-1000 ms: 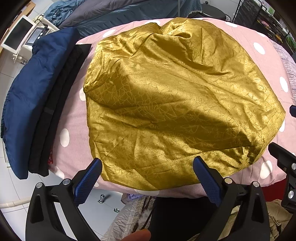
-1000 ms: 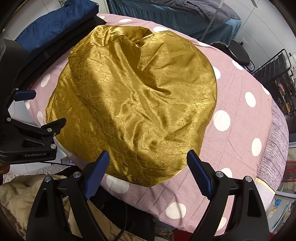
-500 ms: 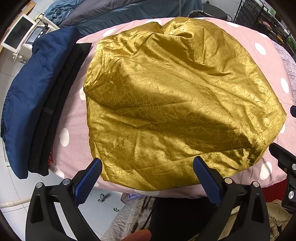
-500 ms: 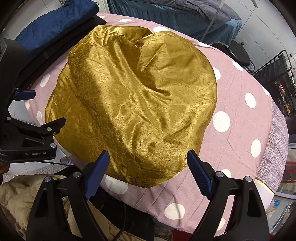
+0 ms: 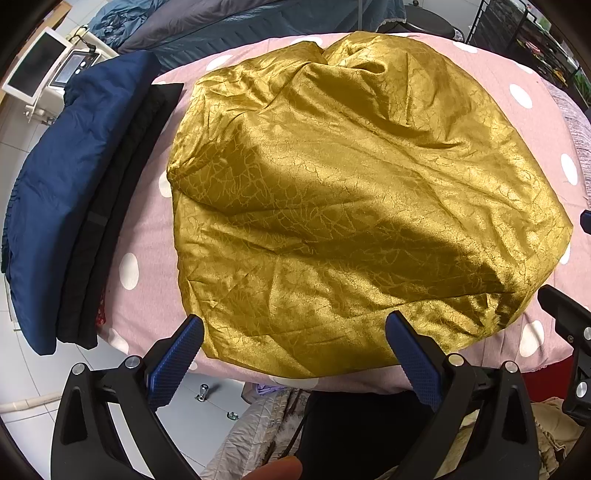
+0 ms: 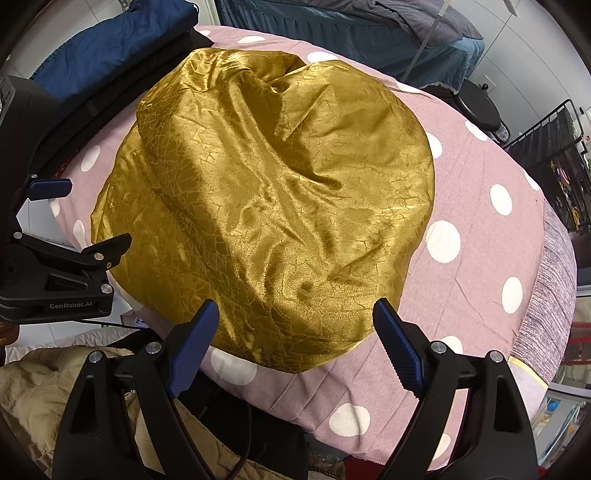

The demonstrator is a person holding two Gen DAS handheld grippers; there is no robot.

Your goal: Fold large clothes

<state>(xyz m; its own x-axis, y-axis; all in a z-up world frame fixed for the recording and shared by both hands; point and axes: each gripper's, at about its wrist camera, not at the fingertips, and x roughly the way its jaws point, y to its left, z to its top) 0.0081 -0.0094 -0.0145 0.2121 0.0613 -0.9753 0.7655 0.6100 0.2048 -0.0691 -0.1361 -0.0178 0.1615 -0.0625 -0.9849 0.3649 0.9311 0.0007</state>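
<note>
So the gold cloth is lying spread out and rumpled on a bench covered with a pink polka-dot sheet. Its near edge hangs right at the front lip of the bench, even drooping over a bit in the left wrist view.

Room-wise: to the left of the cloth there's a strip of bare pink sheet, then a stack of folded stuff, a black garment with a navy blue one on the outside, running along the bench's left edge. On the right there's a much wider stretch of open sheet out to the bench's right edge, so that side has the most space. The far edge of the cloth bunches up into a fold near the back of the bench, with a bed behind it.

Left gripper: jaws spread wide, nothing between them, hovering just off the near edge of the cloth, toward its left-middle part. Right gripper: also spread wide and empty, sitting over the near right corner of the cloth. Neither one is touching the fabric as far as I can tell. In the right wrist view you can see the left gripper just beside the cloth's left side.
</note>
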